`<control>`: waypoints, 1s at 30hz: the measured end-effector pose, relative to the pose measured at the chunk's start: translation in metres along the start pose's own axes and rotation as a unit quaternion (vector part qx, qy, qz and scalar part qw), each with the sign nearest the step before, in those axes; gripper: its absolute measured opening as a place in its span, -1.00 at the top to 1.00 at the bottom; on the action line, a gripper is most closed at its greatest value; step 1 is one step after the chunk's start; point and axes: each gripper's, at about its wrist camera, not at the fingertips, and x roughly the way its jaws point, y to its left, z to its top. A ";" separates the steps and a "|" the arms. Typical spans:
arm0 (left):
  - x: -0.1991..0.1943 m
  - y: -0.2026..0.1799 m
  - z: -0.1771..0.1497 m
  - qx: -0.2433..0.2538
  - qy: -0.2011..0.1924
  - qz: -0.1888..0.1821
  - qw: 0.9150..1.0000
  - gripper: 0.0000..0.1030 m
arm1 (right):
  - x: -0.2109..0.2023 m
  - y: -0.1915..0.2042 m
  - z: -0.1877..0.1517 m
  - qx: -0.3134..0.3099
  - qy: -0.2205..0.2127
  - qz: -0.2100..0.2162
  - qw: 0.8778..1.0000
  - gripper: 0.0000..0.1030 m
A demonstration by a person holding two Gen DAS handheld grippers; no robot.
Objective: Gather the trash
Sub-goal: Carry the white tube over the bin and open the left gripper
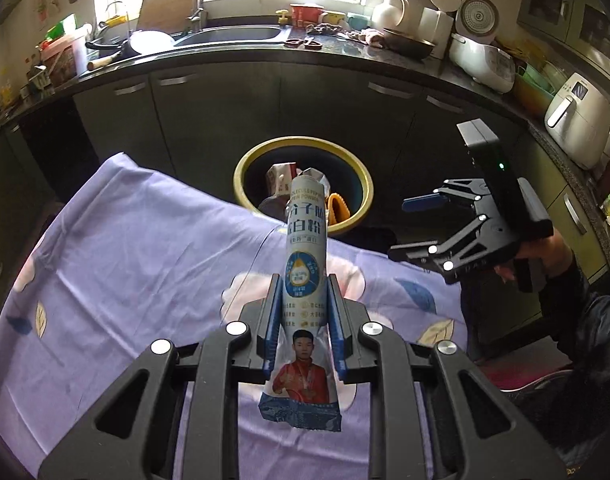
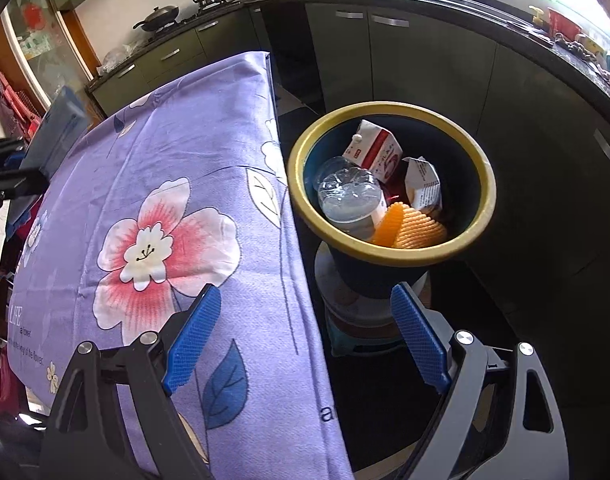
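My left gripper point(image 1: 303, 300) is shut on a long white and blue powder sachet point(image 1: 305, 264), which stands up between the blue pads above the purple flowered tablecloth point(image 1: 145, 260). Beyond the table's far edge stands a dark bin with a yellow rim point(image 1: 241, 168); the sachet's top overlaps it in the left wrist view. My right gripper point(image 2: 305, 332) is open with nothing between its fingers, over the table's right edge, with the bin's yellow rim point(image 2: 385, 258) just ahead. In the bin lie a clear plastic bottle point(image 2: 351, 196), two cartons point(image 2: 375, 152) and orange ridged pieces point(image 2: 419, 230).
The bin rests on a stack of stools point(image 2: 361, 312) on a dark floor. A dark counter point(image 1: 265, 50) with a sink, pans, a rice cooker point(image 1: 483, 62) and an air fryer point(image 1: 577, 120) runs around the room. A person's hand and dark sleeve point(image 1: 553, 252) hold the right gripper.
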 end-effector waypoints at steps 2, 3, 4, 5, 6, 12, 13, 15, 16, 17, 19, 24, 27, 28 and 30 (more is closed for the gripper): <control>0.026 -0.004 0.027 0.013 0.010 -0.007 1.000 0.60 | 0.000 -0.010 -0.001 0.002 0.000 -0.003 1.000 -0.67; 0.038 -0.006 0.040 0.019 0.016 -0.013 1.000 0.60 | 0.000 -0.016 -0.002 0.003 0.000 -0.004 1.000 -0.67; 0.052 -0.008 0.053 0.022 0.023 -0.019 0.999 0.60 | -0.001 -0.022 -0.002 0.006 0.000 -0.005 1.000 -0.67; 0.064 -0.009 0.064 0.024 0.027 -0.022 0.999 0.60 | -0.002 -0.029 -0.004 0.010 0.000 -0.007 1.000 -0.67; 0.077 -0.010 0.075 0.024 0.031 -0.027 0.999 0.60 | -0.003 -0.035 -0.005 0.015 0.000 -0.010 1.000 -0.67; 0.159 -0.012 0.131 -0.015 0.059 -0.055 0.997 0.60 | -0.006 -0.076 -0.013 0.052 0.005 -0.024 0.998 -0.67; 0.171 -0.013 0.137 -0.022 0.062 -0.055 0.996 0.60 | -0.005 -0.082 -0.014 0.057 0.006 -0.027 0.998 -0.67; 0.197 -0.013 0.147 -0.042 0.070 -0.051 0.995 0.59 | -0.005 -0.090 -0.015 0.065 0.008 -0.029 0.997 -0.67; 0.210 -0.011 0.152 -0.054 0.075 -0.046 0.995 0.57 | -0.004 -0.093 -0.015 0.067 0.009 -0.030 0.997 -0.67; 0.220 -0.010 0.154 -0.064 0.079 -0.042 0.994 0.52 | -0.004 -0.095 -0.015 0.069 0.009 -0.030 0.997 -0.67; 0.233 -0.009 0.159 -0.080 0.079 -0.032 0.993 0.20 | -0.004 -0.097 -0.015 0.070 0.009 -0.029 0.997 -0.67; 0.209 0.001 0.154 -0.114 0.045 -0.034 0.992 0.05 | -0.009 -0.091 -0.016 0.064 0.003 -0.023 0.998 -0.67; 0.160 0.002 0.137 -0.128 0.001 -0.025 0.991 -0.03 | -0.011 -0.082 -0.018 0.057 0.002 -0.020 0.998 -0.67; 0.142 0.000 0.128 -0.130 -0.014 -0.018 0.991 -0.13 | -0.011 -0.078 -0.018 0.054 0.001 -0.019 0.998 -0.67; 0.104 -0.002 0.105 -0.138 -0.048 -0.001 0.989 -0.34 | -0.013 -0.069 -0.020 0.049 -0.001 -0.014 0.999 -0.68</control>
